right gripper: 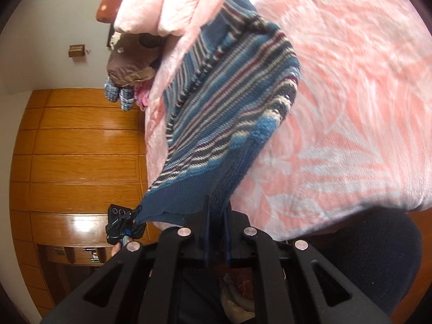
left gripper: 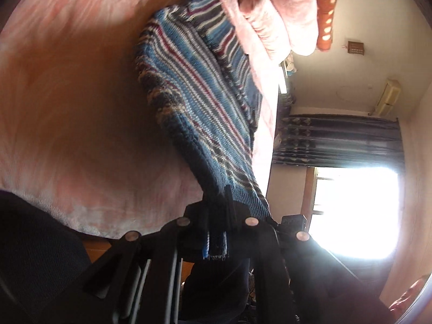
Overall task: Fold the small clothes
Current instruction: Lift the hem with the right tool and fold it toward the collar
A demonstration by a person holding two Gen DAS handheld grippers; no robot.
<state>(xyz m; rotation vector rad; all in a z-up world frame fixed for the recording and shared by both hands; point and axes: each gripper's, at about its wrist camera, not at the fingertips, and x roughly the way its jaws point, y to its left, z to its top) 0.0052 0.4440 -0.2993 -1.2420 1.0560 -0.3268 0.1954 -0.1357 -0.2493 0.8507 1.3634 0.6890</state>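
Note:
A small striped knit sweater (left gripper: 194,89), blue with white, grey and maroon bands, hangs stretched over a pink flowered blanket (left gripper: 67,81). My left gripper (left gripper: 218,202) is shut on its dark blue hem, and a strip of knit pokes out behind the jaws. In the right wrist view the same sweater (right gripper: 229,102) runs down into my right gripper (right gripper: 217,210), which is shut on the ribbed blue hem. The left gripper (right gripper: 135,222) also shows there, pinching the other hem corner. The far end of the sweater rests on the blanket (right gripper: 351,94).
Folded pink bedding (left gripper: 278,8) and a polka-dot orange pillow (left gripper: 326,13) lie beyond the sweater. A bright window (left gripper: 353,210) with a dark curtain is on one side, wooden wardrobe panels (right gripper: 81,148) on the other. A heap of clothes (right gripper: 129,73) sits by the bedding.

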